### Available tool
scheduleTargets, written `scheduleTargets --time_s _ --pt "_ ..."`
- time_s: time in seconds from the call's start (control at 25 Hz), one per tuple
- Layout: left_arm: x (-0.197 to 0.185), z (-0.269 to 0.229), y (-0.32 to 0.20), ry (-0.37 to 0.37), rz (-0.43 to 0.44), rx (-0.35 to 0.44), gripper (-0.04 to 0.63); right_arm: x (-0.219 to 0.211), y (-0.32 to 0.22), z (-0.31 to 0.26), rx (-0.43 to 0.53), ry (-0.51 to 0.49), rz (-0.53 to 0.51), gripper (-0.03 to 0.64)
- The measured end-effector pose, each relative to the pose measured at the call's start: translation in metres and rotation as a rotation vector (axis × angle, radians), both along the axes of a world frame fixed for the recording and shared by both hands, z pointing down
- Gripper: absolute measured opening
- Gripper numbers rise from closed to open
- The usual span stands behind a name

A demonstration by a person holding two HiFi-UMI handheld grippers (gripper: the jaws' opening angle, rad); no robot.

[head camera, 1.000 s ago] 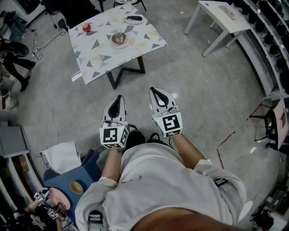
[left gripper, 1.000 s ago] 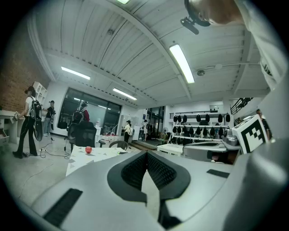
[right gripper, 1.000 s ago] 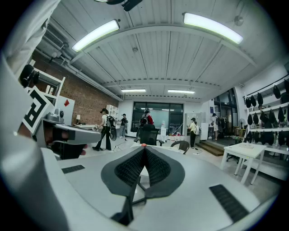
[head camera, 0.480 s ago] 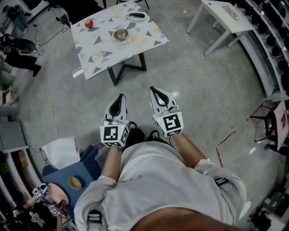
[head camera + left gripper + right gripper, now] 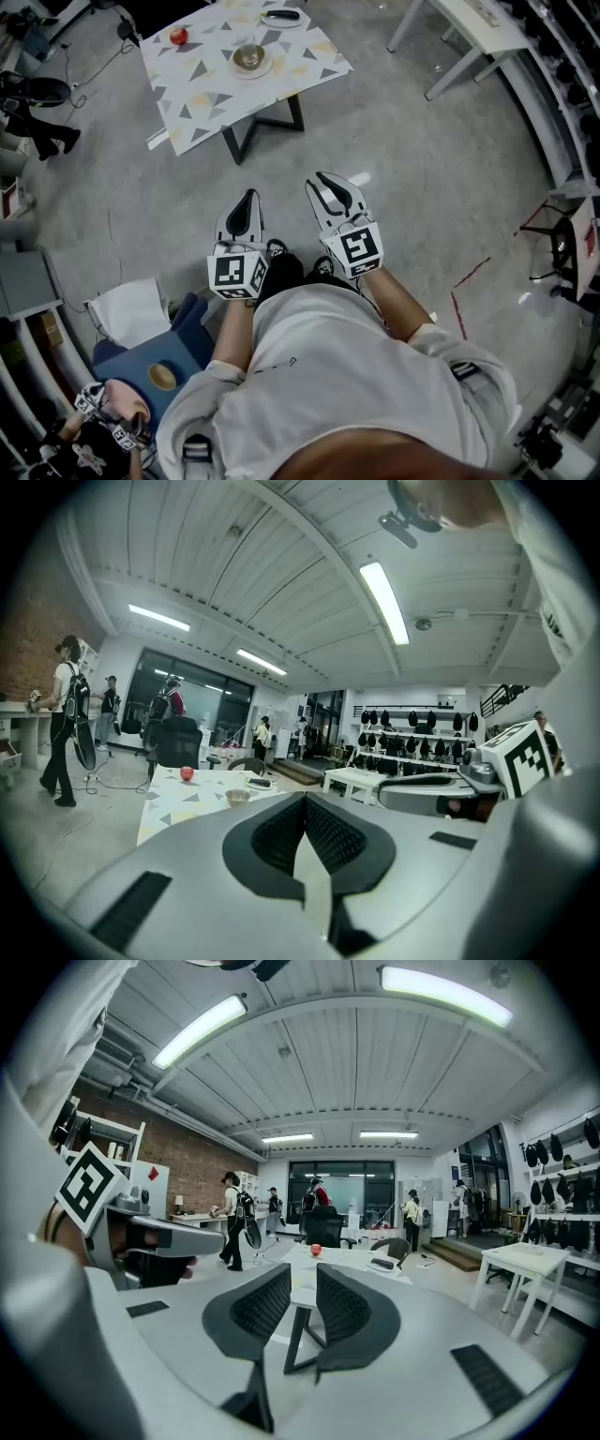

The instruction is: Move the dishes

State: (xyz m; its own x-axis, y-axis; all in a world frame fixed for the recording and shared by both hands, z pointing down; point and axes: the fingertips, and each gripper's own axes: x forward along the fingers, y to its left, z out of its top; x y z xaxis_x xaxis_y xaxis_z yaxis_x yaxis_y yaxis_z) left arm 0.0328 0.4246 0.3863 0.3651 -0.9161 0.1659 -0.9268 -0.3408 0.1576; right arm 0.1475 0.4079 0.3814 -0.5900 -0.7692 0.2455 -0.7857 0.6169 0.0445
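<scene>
A low table with a triangle pattern stands at the top of the head view, well ahead of both grippers. On it are a red apple, a bowl on a plate and a second plate with a dark object. My left gripper is held near my waist, its jaws shut with nothing between them. My right gripper is beside it, its jaws a little apart and empty. The left gripper view shows the apple and the bowl far beyond the pads.
A white table stands at the upper right and shelving runs along the right wall. A blue stool and a white bag sit at my lower left. Several people and an office chair are beyond the patterned table.
The patterned table has slid toward the top edge of the head view. Both grippers stay side by side at my waist, with the right one nudged slightly up.
</scene>
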Motion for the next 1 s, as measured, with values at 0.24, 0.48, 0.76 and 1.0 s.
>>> scheduleTargets --time_s 0.24,0.48,0.76,1.0 --pt "-0.023 0.004 -0.031 0.017 0.031 0.010 0.020 -0.017 -0.026 0.008 -0.004 0.036 0.024 0.103" --pt "-0.050 0.003 -0.066 0.016 0.060 0.021 0.020 -0.042 -0.063 0.006 0.002 0.040 0.050 0.111" --pt "-0.070 0.012 -0.097 0.031 0.046 0.000 0.020 -0.061 -0.102 0.010 -0.003 0.039 0.044 0.114" --pt "-0.076 0.020 -0.150 0.017 0.020 -0.013 0.020 -0.069 -0.158 0.018 -0.012 0.024 0.016 0.121"
